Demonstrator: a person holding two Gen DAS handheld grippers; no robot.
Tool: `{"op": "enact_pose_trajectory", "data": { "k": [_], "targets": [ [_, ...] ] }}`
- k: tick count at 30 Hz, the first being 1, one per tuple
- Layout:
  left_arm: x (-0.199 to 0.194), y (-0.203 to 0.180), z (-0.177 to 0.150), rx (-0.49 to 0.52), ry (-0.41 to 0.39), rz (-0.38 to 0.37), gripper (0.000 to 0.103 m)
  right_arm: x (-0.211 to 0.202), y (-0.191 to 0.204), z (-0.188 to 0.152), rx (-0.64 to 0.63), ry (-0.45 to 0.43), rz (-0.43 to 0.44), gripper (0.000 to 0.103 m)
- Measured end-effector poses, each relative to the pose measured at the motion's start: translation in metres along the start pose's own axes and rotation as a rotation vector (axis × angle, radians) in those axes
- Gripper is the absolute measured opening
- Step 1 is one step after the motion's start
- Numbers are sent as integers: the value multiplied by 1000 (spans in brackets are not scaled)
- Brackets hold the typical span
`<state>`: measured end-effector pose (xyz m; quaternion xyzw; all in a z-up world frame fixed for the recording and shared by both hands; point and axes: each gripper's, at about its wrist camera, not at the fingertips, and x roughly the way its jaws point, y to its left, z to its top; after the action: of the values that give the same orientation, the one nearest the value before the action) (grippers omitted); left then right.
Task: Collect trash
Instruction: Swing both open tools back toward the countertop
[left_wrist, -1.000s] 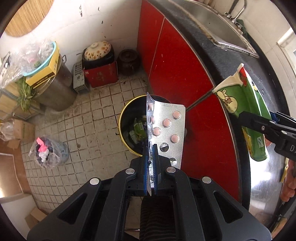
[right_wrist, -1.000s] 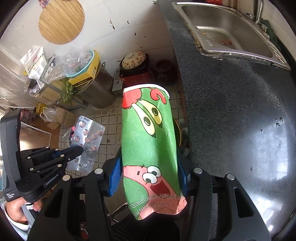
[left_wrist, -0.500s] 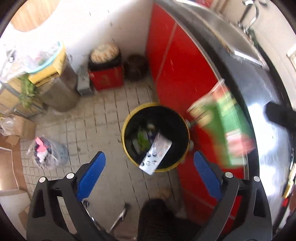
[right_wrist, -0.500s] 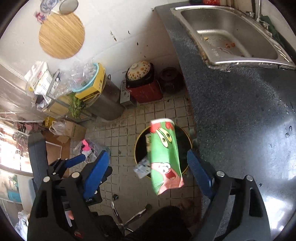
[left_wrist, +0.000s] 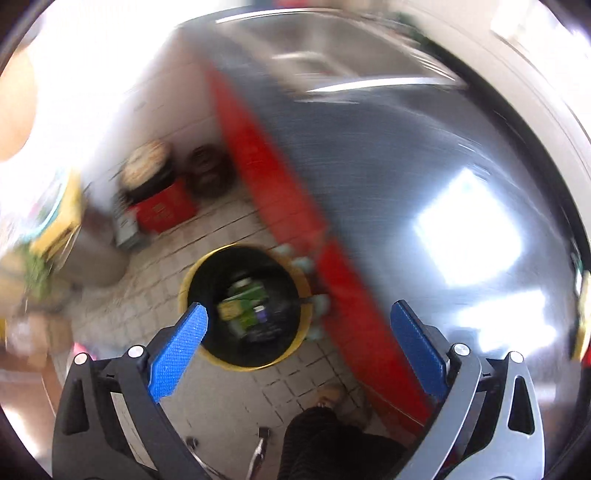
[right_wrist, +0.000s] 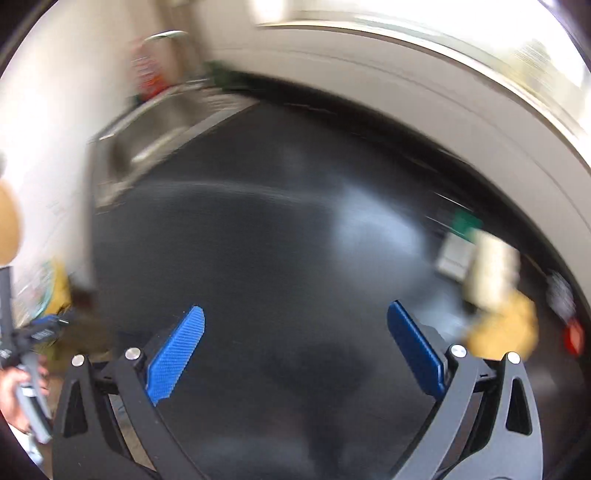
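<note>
1. Two grippers, both empty: the left gripper hangs over the floor beside the red cabinet front, its jaws spread wide after just opening, with nothing between them. The right gripper is over the dark table, its jaws likewise just opened and standing apart on nothing.

2. Done so far, as I judge it: trash lies inside the yellow-rimmed bin on the tiled floor, directly below the left gripper. A green wrapper sits at the bottom among other scraps, blurred.

3. That green wrapper seems to lie roughly flat, its long axis running from near-left to far-right across the bin's bottom. Blur keeps me from telling which end is which.

4. Left to do, by my reading: at the right edge of the table a few blurred items remain, pale, green and yellowish. I cannot tell what they are or whether they count as trash. The sink sits at the far left of the table.
</note>
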<state>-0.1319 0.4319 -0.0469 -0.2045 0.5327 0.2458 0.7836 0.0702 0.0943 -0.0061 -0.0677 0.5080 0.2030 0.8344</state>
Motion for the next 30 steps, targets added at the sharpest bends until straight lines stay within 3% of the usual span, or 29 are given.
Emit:
{"op": "enact_pose_trajectory", "data": {
  "k": [4, 9, 13, 20, 24, 30],
  "targets": [
    [3, -92, 7, 196, 14, -66, 96, -25, -148, -62, 262, 62, -190, 96],
    [0, -197, -1, 408, 34, -129, 96, -52, -252, -142, 519, 117, -330, 96],
    [-3, -265, -11, 539, 47, -158, 96, -65, -283, -199, 645, 140, -352, 96],
    [-6, -339, -25, 667, 55, -189, 96, -57, -303, -248, 662, 220, -322, 96],
    [7, -372, -28, 710, 71, -172, 96, -37, -311, -252, 648, 243, -296, 98],
    [33, -409, -22, 734, 111, -159, 96, -16, -326, -219, 587, 218, -289, 98]
  ]
}}
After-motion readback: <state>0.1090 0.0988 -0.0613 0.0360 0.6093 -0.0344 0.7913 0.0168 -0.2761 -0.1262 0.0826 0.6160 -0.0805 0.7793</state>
